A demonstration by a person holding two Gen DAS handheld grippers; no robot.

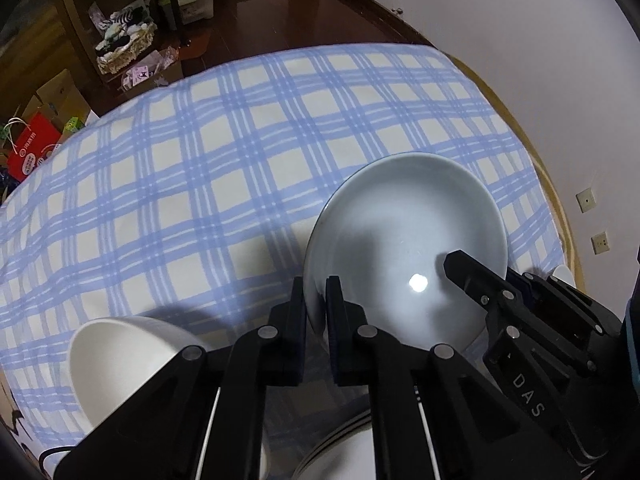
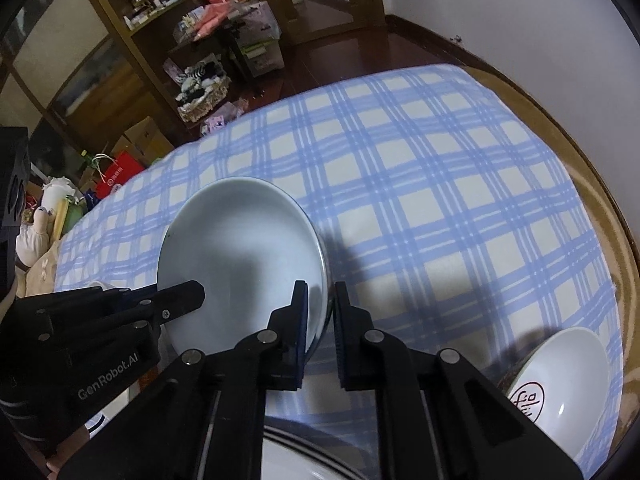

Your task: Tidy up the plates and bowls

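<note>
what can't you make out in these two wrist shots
- Left wrist view: stacked plates, mostly hidden behind the left tool; count unclear.
- Right wrist view: striped plate, cut off by the bottom edge.
- Both views: underside of the pale blue dish, facing away.
- Right wrist view: logo bowl, print partly cut off.

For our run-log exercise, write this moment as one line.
left gripper: shut on pale plate rim | right gripper: shut on opposite rim | white bowl: on checked cloth
</note>
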